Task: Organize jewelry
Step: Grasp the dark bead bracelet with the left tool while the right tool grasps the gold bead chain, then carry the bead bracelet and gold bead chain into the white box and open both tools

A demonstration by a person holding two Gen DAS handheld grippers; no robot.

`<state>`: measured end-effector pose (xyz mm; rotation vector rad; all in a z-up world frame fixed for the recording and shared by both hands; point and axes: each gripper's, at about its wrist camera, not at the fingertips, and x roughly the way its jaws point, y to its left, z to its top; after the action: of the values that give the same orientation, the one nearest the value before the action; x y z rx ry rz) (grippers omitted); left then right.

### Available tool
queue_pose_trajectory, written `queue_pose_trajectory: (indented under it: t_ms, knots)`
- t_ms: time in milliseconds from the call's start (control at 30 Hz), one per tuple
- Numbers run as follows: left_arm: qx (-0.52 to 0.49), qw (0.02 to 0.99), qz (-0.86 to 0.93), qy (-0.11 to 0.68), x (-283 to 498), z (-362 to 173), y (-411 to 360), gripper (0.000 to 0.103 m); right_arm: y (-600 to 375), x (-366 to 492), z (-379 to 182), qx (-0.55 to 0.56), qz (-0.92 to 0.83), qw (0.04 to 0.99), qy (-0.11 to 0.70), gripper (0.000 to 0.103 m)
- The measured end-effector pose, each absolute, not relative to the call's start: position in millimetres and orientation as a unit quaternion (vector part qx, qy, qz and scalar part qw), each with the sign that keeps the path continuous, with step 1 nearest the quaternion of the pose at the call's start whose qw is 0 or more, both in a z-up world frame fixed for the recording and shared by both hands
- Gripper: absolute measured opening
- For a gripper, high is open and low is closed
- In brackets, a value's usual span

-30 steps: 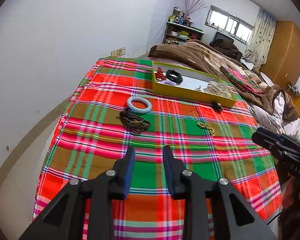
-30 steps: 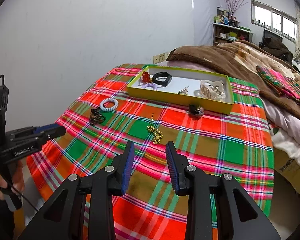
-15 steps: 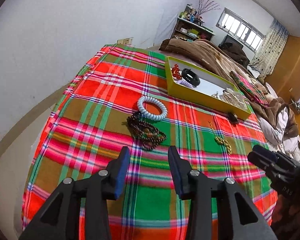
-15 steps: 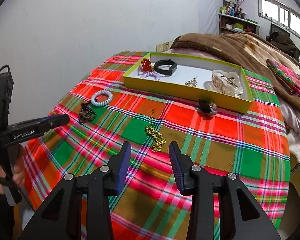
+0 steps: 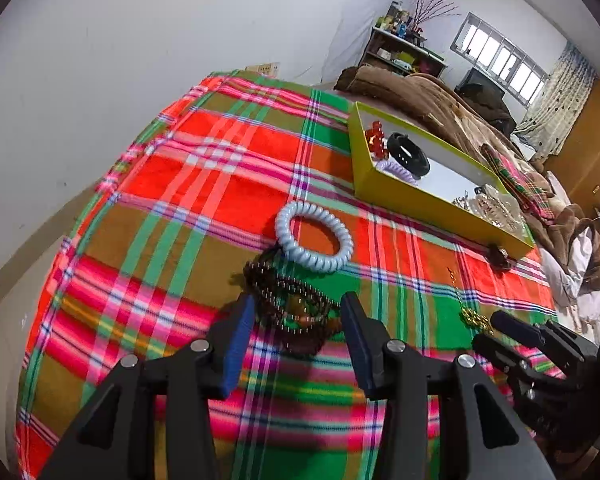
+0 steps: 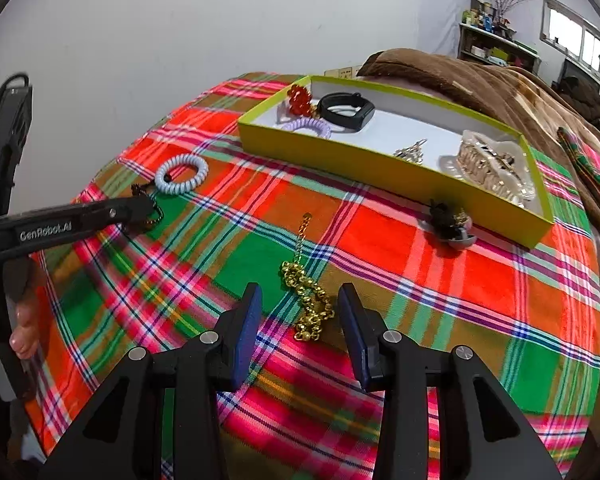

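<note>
My left gripper (image 5: 298, 314) is open with a dark brown bead bracelet (image 5: 290, 304) lying between its fingers on the plaid cloth. A pale blue coil hair tie (image 5: 314, 236) lies just beyond it. My right gripper (image 6: 300, 310) is open around a gold bead chain (image 6: 308, 296). A small dark hair clip (image 6: 448, 220) lies by the yellow-green tray (image 6: 340, 150). The tray holds a red bead piece (image 6: 298, 98), a black band (image 6: 346, 110), a lilac coil tie (image 6: 306, 125), earrings (image 6: 412, 151) and a clear claw clip (image 6: 488, 164).
A red, green and pink plaid cloth (image 6: 380, 248) covers the table, which drops off at the near and left edges. A white wall is at the left. A bed with a brown blanket (image 6: 480, 80) lies behind the tray.
Both grippers have moved forward and down toward the cloth. The left now straddles the brown bead bracelet and the right straddles the gold chain. Both stay open.
</note>
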<state>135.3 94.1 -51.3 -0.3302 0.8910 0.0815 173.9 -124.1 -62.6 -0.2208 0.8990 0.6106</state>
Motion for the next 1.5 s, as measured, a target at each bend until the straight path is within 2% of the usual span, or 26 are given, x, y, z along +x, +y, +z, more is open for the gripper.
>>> queue_pose_trajectory:
  t_ms: [167,300,400,567,800,833,1500]
  knots:
    - [-0.132,0.894,0.057,0.425,140.3,-52.1,87.8,0.046,-121.7,170.8,-64.0,-0.115,0.284,0.855,0.418,0.04]
    - [-0.08,0.9,0.08,0.422,139.8,-54.0,72.9,0.046,-124.9,172.3,-63.9,-0.112,0.272,0.86,0.417,0.016]
    - [-0.07,0.899,0.092,0.423,139.8,-53.2,71.2,0.042,-125.7,171.7,-63.8,-0.11,0.272,0.86,0.417,0.009]
    - [-0.056,0.897,0.107,0.425,136.5,-52.8,73.1,0.018,-125.8,169.3,-63.3,-0.109,0.273,0.86,0.418,0.008]
    - [-0.068,0.898,0.098,0.423,125.1,-49.2,76.0,0.015,-136.2,162.0,-56.2,-0.09,0.275,0.861,0.419,0.008]
    - [-0.069,0.902,0.095,0.416,121.9,-46.7,75.8,0.006,-139.3,160.5,-53.3,-0.083,0.278,0.861,0.417,0.008]
    - [-0.111,0.924,0.001,0.365,82.9,7.0,69.4,0.006,-166.2,148.1,4.9,-0.04,0.293,0.882,0.367,0.008]
